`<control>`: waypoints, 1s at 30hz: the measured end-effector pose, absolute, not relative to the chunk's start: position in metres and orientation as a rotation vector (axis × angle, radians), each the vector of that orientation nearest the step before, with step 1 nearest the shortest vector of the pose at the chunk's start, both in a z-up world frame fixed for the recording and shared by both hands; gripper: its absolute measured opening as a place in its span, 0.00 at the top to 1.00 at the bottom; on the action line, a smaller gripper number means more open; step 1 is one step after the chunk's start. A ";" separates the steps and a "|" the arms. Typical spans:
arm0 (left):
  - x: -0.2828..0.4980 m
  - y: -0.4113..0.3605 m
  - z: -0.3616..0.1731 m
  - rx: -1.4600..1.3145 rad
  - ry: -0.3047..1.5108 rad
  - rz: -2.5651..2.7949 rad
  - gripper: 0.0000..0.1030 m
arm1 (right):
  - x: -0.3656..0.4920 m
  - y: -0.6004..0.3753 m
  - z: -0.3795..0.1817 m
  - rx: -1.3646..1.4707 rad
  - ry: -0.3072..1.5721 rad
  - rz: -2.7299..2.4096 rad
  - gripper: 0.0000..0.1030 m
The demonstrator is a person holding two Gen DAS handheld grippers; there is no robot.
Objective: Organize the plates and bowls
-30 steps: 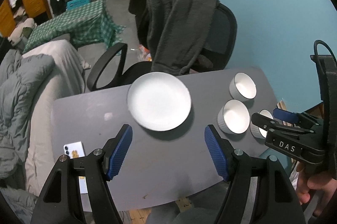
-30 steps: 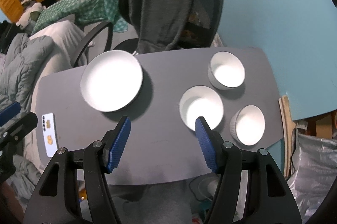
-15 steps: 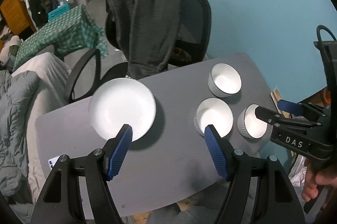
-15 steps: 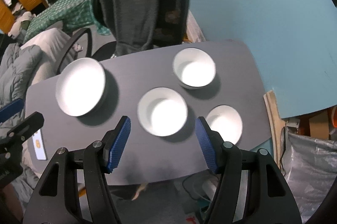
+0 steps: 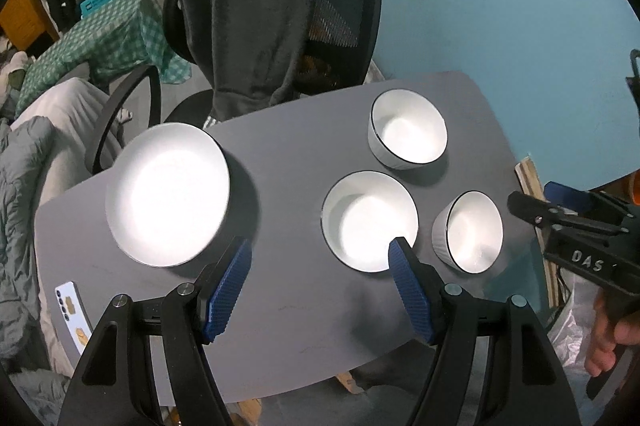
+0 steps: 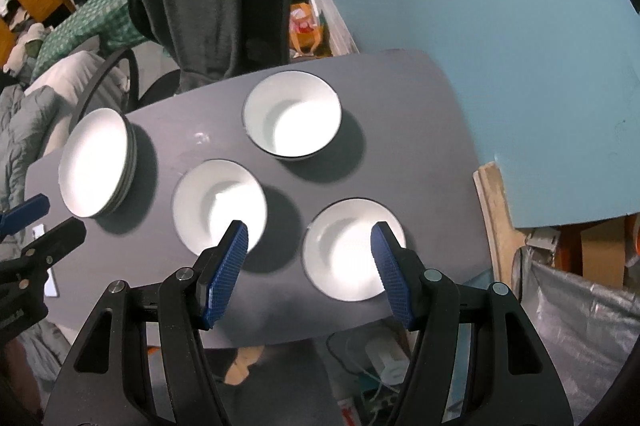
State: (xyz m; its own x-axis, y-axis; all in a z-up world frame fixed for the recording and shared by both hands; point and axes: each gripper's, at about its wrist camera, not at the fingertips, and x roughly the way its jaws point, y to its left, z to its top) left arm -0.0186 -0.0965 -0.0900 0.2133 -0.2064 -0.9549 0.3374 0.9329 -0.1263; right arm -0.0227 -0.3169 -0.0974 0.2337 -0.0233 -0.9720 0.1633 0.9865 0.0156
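From the left wrist camera, the left tongs point steeply down over the flat grey table, their blue ribbed fingers spread wide with nothing between them but bare tabletop. At 3 o'clock the right tongs reach in from the edge of the view, gripped by a hand low at 4 o'clock; from here I cannot tell how wide they stand. A stack of shallow white plates lies at 9 o'clock, empty on top. Three white bowls with thin dark rims sit in a cluster toward 2 and 3 o'clock: the far bowl, the middle bowl partly behind the right-hand finger, and the near bowl tilted in this lens, just beside the middle one. All three are empty. A white phone lies at the table edge at 8 o'clock. A black mesh office chair draped with a dark grey fleece garment stands at 12 o'clock.

From the right wrist camera, the right tongs also aim steeply down, open moderately wide and holding nothing. The near bowl sits under the right-hand finger, the middle bowl under the left-hand one, and the far bowl at 12 o'clock. The plates show as a stack at 9 o'clock, and the left tongs enter just below them.
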 end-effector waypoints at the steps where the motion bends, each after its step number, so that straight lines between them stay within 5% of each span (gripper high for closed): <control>1: -0.019 -0.099 -0.096 0.104 1.314 -0.373 0.30 | -0.022 -0.321 -0.100 0.126 1.329 -0.118 0.39; 30: -0.008 -0.118 -0.186 0.127 1.390 -0.245 0.30 | 0.025 -0.305 -0.207 0.102 1.455 0.223 0.39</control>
